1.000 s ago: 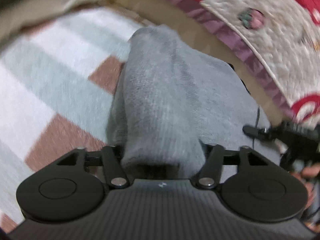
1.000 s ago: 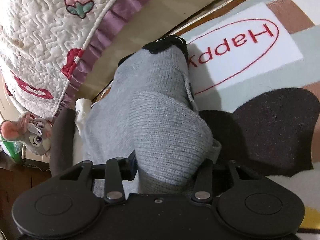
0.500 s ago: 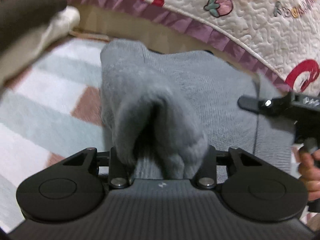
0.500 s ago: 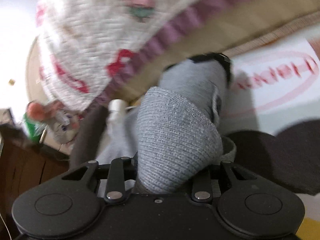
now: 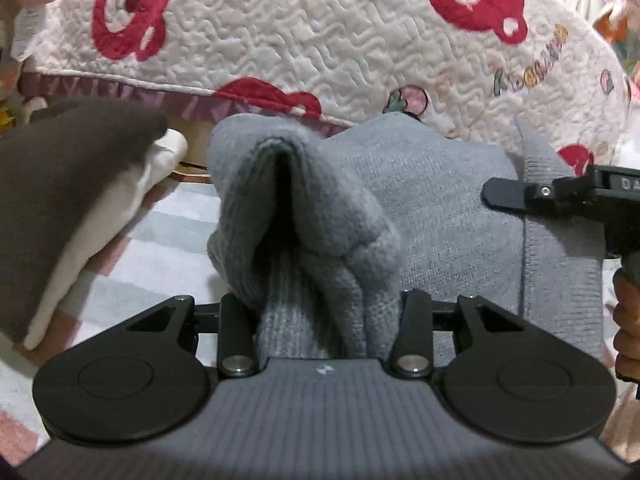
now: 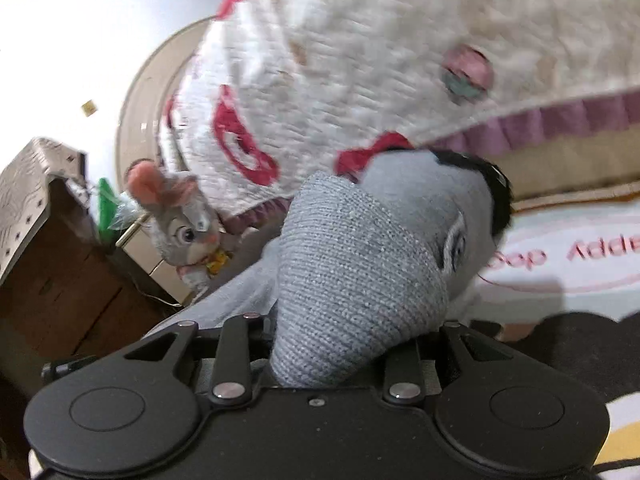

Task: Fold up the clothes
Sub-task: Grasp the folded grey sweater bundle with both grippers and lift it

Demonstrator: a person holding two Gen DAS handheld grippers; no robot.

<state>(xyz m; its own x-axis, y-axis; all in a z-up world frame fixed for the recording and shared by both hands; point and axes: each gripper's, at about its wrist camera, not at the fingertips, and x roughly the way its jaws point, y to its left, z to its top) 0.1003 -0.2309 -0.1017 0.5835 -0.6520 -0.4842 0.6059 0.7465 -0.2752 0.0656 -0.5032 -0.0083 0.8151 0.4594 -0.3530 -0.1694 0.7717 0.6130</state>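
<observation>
I am clamping both tools, left tool [image 5: 320, 312] and right tool [image 6: 344, 344], narrowly on the grey sweater [image 5: 452, 208], spreading it for folding; quilt [image 5: 320, 40] at 12 o'clock.

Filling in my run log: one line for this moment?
left gripper: shut on grey sweater | right gripper: shut on grey sweater | sweater lifted off rug

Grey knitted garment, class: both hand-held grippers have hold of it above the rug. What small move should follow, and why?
Probably carry the two gripped ends forward together. The left hand-held gripper and right hand-held gripper each pinch a bunched end of the grey garment, while the stretch between them sags unfolded.
</observation>
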